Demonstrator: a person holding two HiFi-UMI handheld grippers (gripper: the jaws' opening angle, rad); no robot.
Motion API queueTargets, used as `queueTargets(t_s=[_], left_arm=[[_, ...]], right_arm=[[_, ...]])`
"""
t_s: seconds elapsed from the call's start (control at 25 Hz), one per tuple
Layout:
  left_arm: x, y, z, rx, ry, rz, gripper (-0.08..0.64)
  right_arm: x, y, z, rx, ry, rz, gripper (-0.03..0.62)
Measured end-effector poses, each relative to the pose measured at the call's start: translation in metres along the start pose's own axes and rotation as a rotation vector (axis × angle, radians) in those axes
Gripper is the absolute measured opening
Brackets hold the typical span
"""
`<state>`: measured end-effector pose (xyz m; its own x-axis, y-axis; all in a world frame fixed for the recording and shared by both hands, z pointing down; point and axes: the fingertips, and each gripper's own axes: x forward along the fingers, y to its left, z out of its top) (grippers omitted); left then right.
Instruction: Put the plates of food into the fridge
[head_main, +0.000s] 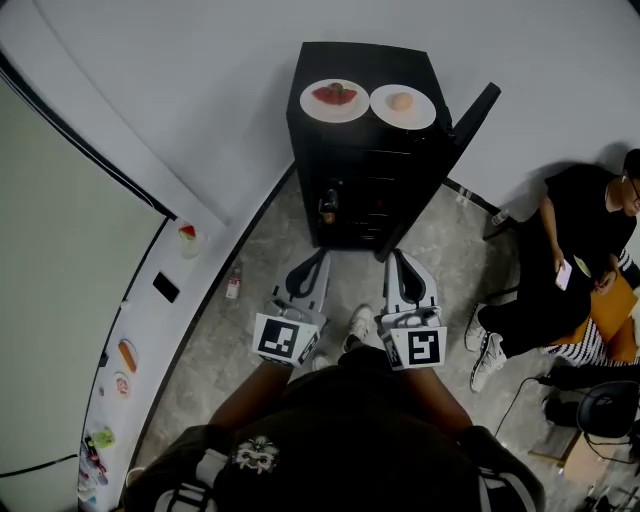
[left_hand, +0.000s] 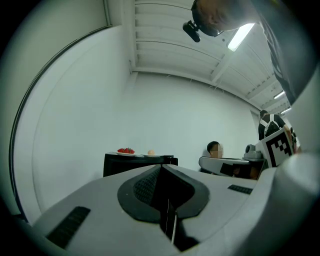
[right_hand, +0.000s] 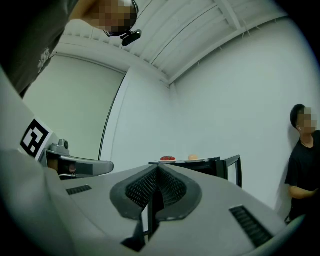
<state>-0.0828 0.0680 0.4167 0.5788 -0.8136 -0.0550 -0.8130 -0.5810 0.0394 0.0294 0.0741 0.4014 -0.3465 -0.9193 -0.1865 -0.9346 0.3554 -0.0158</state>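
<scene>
Fridge (head_main: 360, 190), black and box-shaped, stands on the grey speckled floor (head_main: 250, 330) against the white wall. Its black door (head_main: 472, 116) is swung open at the right side. Two dishes sit side by side on its flat top. A round white plate with red food (head_main: 334, 100) lies toward the top's left edge, and a round white plate with a pale orange lump (head_main: 402, 106) lies toward the right edge, their rims almost touching. Neither plate is inside the fridge.

The grey left gripper (head_main: 318, 258) and grey right gripper (head_main: 396, 256) are held next to each other in front of the fridge's open face, both aimed at it and touching nothing. In the left gripper view the fingers (left_hand: 150, 187) are pressed together with nothing between them, and both plates show small and far off beyond the tips. The right gripper view shows the same: fingers (right_hand: 167, 187) closed tight on nothing, plates and open door well ahead.

A seated person in black (head_main: 585, 225) is by the wall at the right. A small bottle (head_main: 233, 284) stands on the floor near the left wall.
</scene>
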Motion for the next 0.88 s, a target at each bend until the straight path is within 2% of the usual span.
queueTargets(t_s=[0.24, 0.4, 0.6, 0.72, 0.88], left_arm=[[0.044, 0.007, 0.003, -0.006, 0.004, -0.01, 0.023], [0.074, 0.015, -0.002, -0.009, 0.015, 0.001, 0.023], [0.106, 0.013, -0.01, -0.009, 0.04, -0.021, 0.023], [0.123, 0.012, -0.01, 0.006, 0.044, -0.03, 0.023], [0.145, 0.019, -0.004, 0.017, 0.042, -0.008, 0.023]], right_arm=[[0.032, -0.027, -0.008, -0.015, 0.021, 0.013, 0.025], [0.061, -0.039, -0.008, -0.012, 0.01, 0.051, 0.025], [0.081, -0.062, -0.021, -0.011, 0.022, 0.048, 0.025], [0.094, -0.076, -0.027, 0.031, 0.019, 0.024, 0.025], [0.113, -0.082, -0.019, 0.047, -0.01, 0.061, 0.025]])
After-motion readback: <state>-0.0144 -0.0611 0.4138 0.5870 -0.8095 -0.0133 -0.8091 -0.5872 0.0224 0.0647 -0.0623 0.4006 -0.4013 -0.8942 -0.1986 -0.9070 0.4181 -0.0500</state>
